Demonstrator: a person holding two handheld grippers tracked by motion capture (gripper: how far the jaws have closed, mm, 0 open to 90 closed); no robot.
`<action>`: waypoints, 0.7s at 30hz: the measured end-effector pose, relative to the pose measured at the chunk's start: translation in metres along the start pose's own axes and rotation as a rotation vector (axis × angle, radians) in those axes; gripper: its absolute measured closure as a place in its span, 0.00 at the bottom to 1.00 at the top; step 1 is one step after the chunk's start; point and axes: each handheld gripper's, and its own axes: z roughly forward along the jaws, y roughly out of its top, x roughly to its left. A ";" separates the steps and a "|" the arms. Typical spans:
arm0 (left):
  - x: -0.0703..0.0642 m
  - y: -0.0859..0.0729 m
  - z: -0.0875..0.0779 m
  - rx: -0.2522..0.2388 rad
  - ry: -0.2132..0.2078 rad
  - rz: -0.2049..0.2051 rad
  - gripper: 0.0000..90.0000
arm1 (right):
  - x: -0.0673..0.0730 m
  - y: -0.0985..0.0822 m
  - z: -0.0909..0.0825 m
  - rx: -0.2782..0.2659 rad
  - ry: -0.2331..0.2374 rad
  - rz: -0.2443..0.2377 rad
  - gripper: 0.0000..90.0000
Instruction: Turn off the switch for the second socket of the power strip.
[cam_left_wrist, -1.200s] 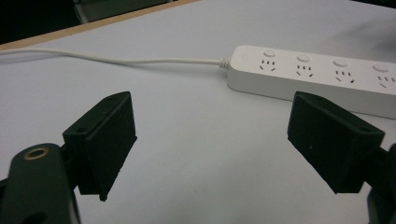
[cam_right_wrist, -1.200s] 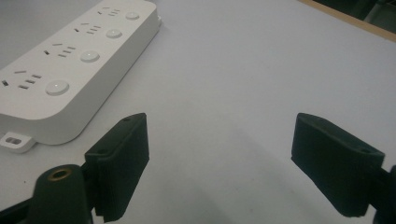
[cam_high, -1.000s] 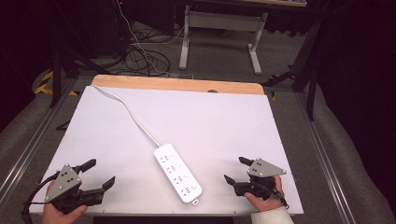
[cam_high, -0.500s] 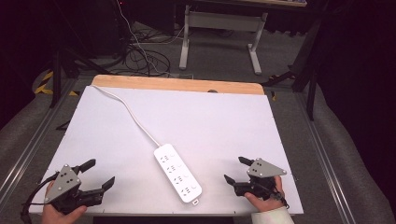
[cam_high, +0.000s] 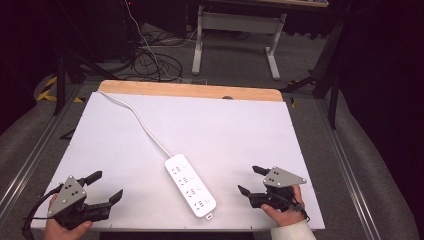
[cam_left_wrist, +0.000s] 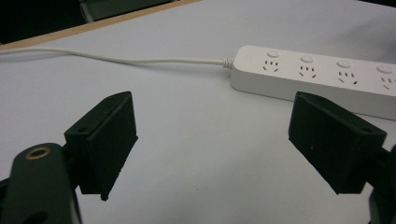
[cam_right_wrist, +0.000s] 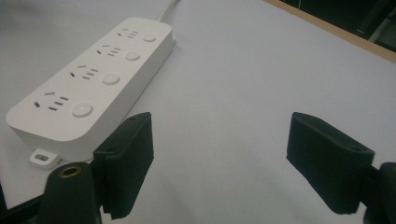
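Fingers of left gripper and right gripper spread wide, empty; power strip between them.

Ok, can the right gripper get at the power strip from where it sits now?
Probably yes. The right gripper is open and points toward the power strip, with bare white table between them. The cord runs off the strip's far end, away from that approach.
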 end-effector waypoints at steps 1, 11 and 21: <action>0.000 0.000 0.000 0.001 0.002 0.001 0.18 | 0.000 0.002 0.000 0.002 0.001 0.000 0.27; 0.000 0.000 0.000 0.003 0.007 0.004 0.18 | 0.000 0.025 0.009 0.013 0.024 -0.009 0.28; -0.001 0.000 0.000 0.004 0.008 -0.003 0.18 | 0.005 0.048 0.024 0.009 0.057 -0.029 0.28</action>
